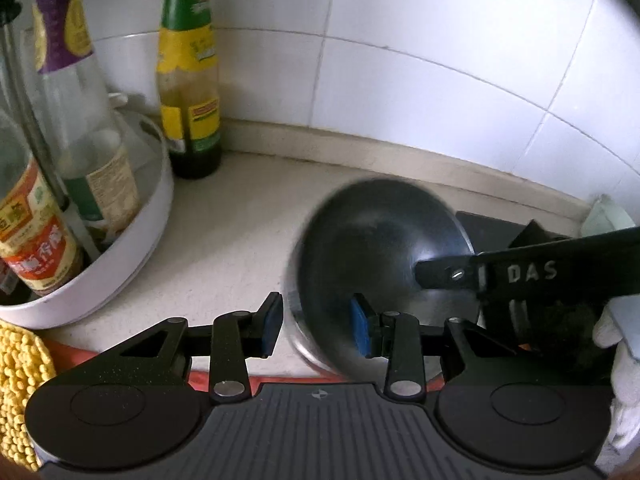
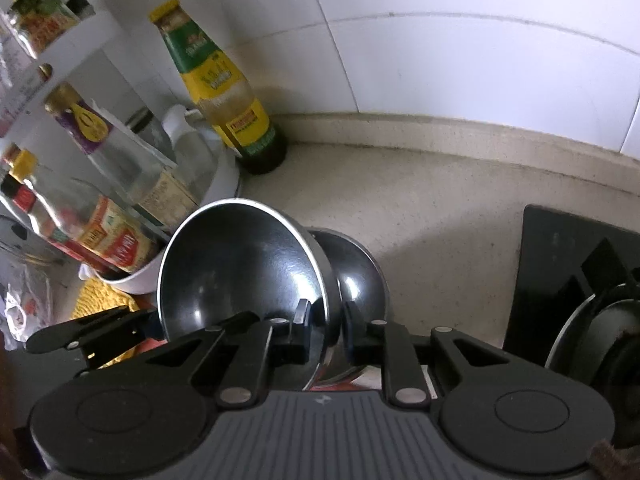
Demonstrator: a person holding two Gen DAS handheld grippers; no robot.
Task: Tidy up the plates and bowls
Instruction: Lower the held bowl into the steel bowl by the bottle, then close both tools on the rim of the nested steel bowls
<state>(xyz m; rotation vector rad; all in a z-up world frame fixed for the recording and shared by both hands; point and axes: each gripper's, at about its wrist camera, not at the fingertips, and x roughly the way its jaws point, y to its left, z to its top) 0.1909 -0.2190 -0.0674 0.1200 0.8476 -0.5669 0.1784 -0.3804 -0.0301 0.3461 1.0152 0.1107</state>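
A steel bowl with a dark inside (image 2: 240, 272) is tilted up on edge over the beige counter. My right gripper (image 2: 326, 320) is shut on its near rim, one finger inside and one outside. A second steel bowl (image 2: 356, 280) sits right behind it, touching it. In the left wrist view the bowl (image 1: 372, 240) is blurred. My left gripper (image 1: 316, 326) straddles its left rim with the blue pads (image 1: 360, 328) apart from the wall, so it is open. The right gripper's finger (image 1: 440, 274) reaches in from the right. The left gripper's finger (image 2: 52, 340) shows at the bowl's left.
A white round rack (image 1: 120, 264) full of bottles stands at the left, with a tall sauce bottle (image 1: 188, 80) beside it against the tiled wall. A yellow cloth (image 1: 20, 380) lies near left. A black stove (image 2: 560, 260) with a pan (image 2: 600, 340) is at the right. A white-gloved hand (image 1: 620, 360) shows.
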